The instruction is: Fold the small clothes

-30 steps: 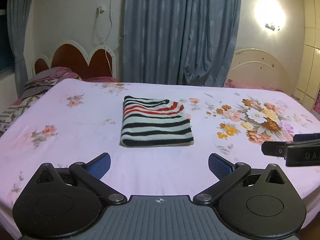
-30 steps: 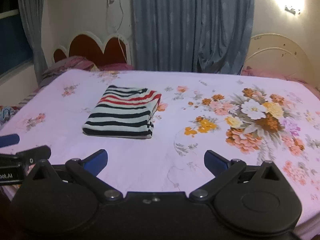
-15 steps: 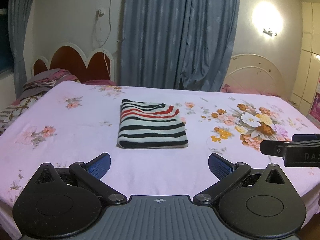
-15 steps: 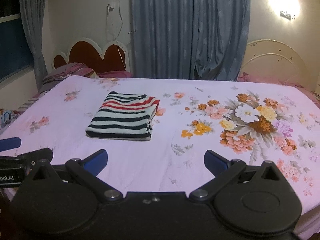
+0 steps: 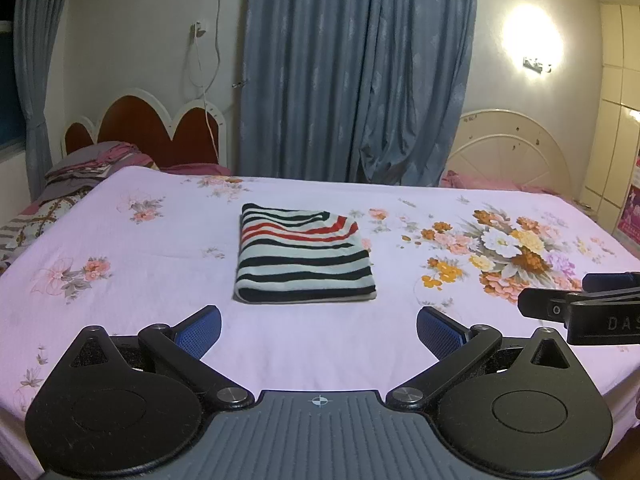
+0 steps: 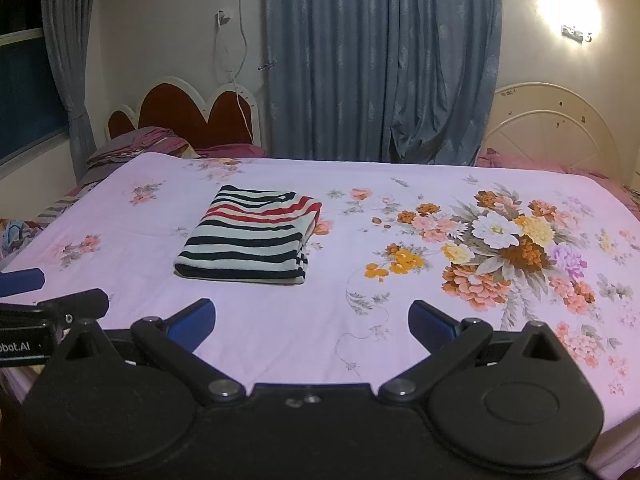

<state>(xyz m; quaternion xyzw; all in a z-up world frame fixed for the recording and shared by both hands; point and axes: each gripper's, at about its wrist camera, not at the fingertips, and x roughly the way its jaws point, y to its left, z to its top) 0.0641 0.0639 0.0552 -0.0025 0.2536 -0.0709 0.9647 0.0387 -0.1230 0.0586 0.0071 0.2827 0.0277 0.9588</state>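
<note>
Since the striped garment (image 5: 305, 258) already lies folded into a tidy rectangle near the middle of the bed sheet (image 5: 132, 264), apart from both tools, the fold looks done to me, so your main risk is undoing it. The stack has loose layered edges on its right side in the right wrist view (image 6: 248, 236); if you go back in and pinch only the top layer, it likely peels open. It's soft knit, so a drag across the sheet would probably skew the stripes and bunch the sheet too. Your left gripper (image 5: 319, 330) hovers above the near edge of the bed, jaws spread wide, nothing between the blue pads (image 5: 200, 330). Your right gripper (image 6: 310, 322) is the same: jaws wide apart, empty, short of the garment. The two tools sit close side by side, each showing at the edge of the other's view, so a quick swing inward could knock them together. Further out, the pillows (image 5: 86, 164) by the headboard (image 5: 160, 128) and the curtain (image 5: 356, 72) are well clear, no trouble there. No other clothes show on the bed, so I can't tell if another piece is waiting.
</note>
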